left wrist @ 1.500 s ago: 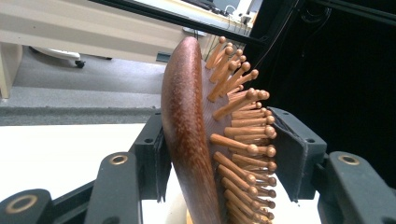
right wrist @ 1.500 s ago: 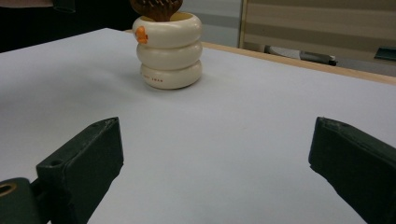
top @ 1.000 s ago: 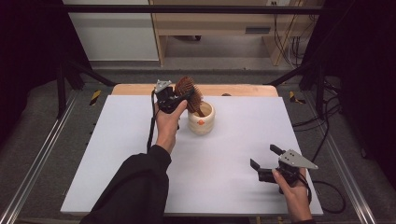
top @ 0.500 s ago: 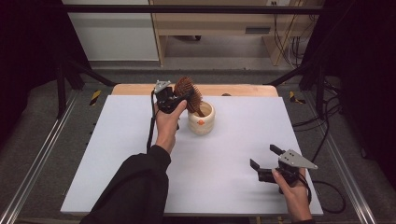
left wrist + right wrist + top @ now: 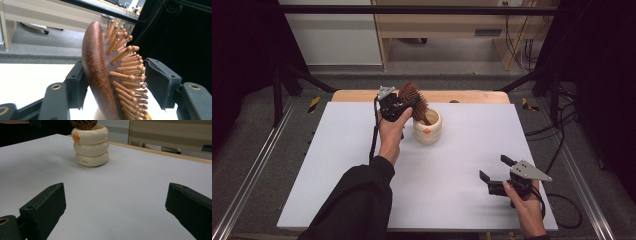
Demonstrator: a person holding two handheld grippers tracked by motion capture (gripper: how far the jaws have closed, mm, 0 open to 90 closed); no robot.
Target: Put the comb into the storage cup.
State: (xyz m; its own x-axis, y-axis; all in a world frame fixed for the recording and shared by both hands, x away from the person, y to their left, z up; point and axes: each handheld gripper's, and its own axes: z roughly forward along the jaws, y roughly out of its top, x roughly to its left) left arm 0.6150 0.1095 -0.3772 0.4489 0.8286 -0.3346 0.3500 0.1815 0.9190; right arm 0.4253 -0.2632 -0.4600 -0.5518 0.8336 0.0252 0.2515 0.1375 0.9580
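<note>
Left gripper view: your left hand-held gripper (image 5: pixel 117 82) has just been opening, jaws spread around the hairbrush (image 5: pixel 100 75). Top-heavy; it could tip the cup (image 5: pixel 427 127).

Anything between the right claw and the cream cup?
Nothing: just bare white table between the right claw and the cream cup, per the right gripper view.

Probably a lab: black-curtained metal frame (image 5: pixel 277 90), trailing cables (image 5: pixel 557 125).
</note>
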